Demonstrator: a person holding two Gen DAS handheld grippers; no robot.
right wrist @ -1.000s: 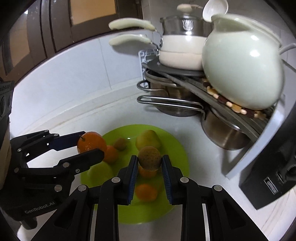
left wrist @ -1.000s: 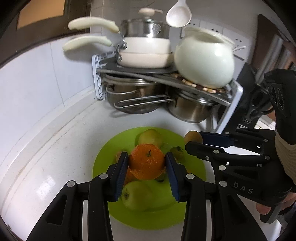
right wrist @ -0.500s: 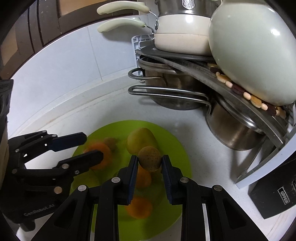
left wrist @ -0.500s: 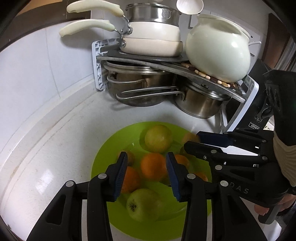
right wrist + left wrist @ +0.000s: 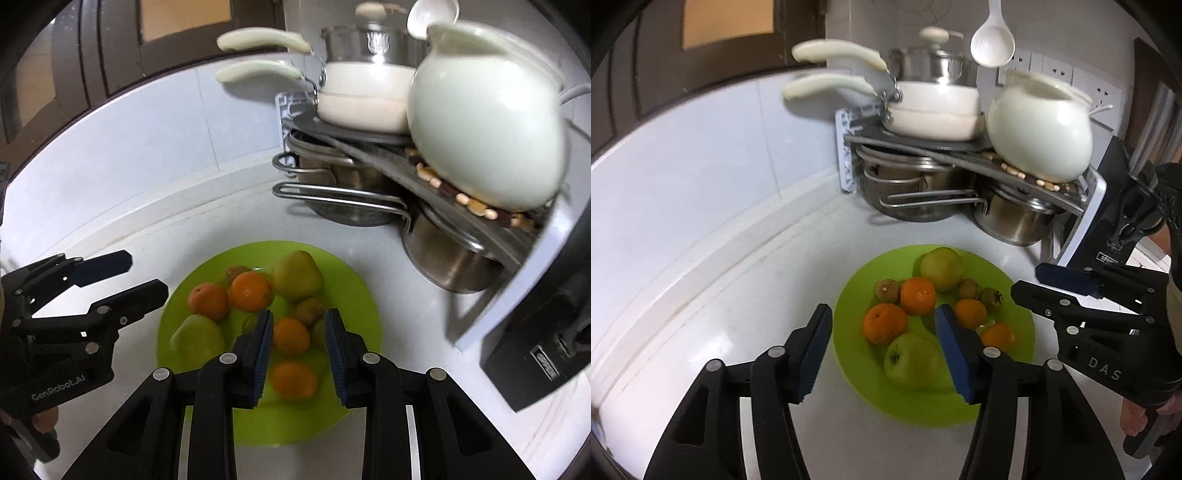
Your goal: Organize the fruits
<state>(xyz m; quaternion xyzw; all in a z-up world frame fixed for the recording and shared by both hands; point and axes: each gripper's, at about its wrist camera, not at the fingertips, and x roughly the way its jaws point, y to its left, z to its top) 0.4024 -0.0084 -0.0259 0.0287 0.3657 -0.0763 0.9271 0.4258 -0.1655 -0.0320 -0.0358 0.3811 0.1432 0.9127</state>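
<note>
On green plate [image 5: 1015, 295]: oranges [image 5: 918, 295], apples [image 5: 912, 360].

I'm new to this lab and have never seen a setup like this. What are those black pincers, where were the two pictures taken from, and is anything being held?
No robot here: a person holds a two-finger tool in each hand. Each picture comes from a fisheye camera on one tool, looking along its fingers. The left tool fills the foreground of the left view, the right tool the foreground of the right view; each also shows at the other's edge. Both are open and hold nothing. On the white counter lies a green plate carrying oranges, two green apples and some small brownish fruits. Behind stands a rack of pots.
</note>
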